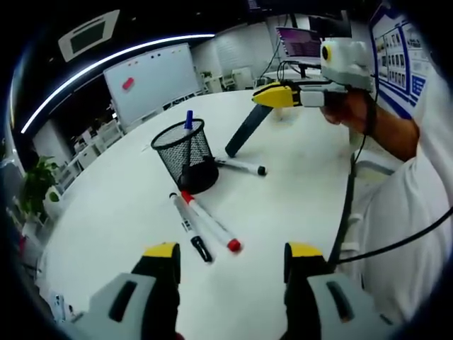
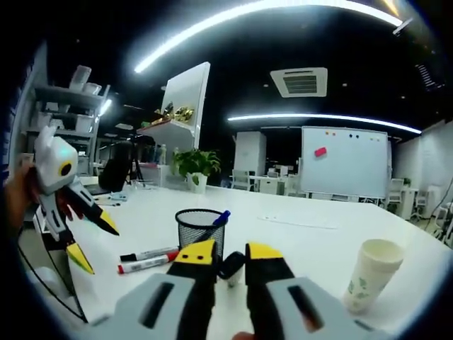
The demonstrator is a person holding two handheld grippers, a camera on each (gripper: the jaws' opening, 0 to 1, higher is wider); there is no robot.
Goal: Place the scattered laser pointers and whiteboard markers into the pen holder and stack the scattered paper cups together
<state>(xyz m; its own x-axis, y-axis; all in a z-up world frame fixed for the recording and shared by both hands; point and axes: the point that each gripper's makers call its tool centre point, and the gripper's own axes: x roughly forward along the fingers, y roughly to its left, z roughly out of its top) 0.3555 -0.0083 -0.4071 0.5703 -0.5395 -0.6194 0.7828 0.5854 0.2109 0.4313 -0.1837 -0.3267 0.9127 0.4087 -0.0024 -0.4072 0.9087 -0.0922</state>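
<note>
A round white worktop [image 1: 127, 205] carries a black wire-mesh pen holder [image 1: 185, 154] with a blue-capped marker [image 1: 188, 119] standing inside.

In the left gripper view, the left gripper [image 1: 230, 265] hovers low with its yellow-tipped jaws spread wide and empty. Just ahead of it lie a red-capped whiteboard marker [image 1: 211, 222] and a black-capped whiteboard marker [image 1: 190, 227] side by side, near the holder's base. Another black-capped marker [image 1: 242, 167] lies beside the holder.

The right gripper [image 1: 263, 100], held level in a person's hand [image 1: 352, 108] above the worktop, pinches a dark slender laser pointer [image 1: 247, 131] that slants down toward the holder.

In the right gripper view, a white paper cup [image 2: 371, 273] stands upright, well right of the holder.
</note>
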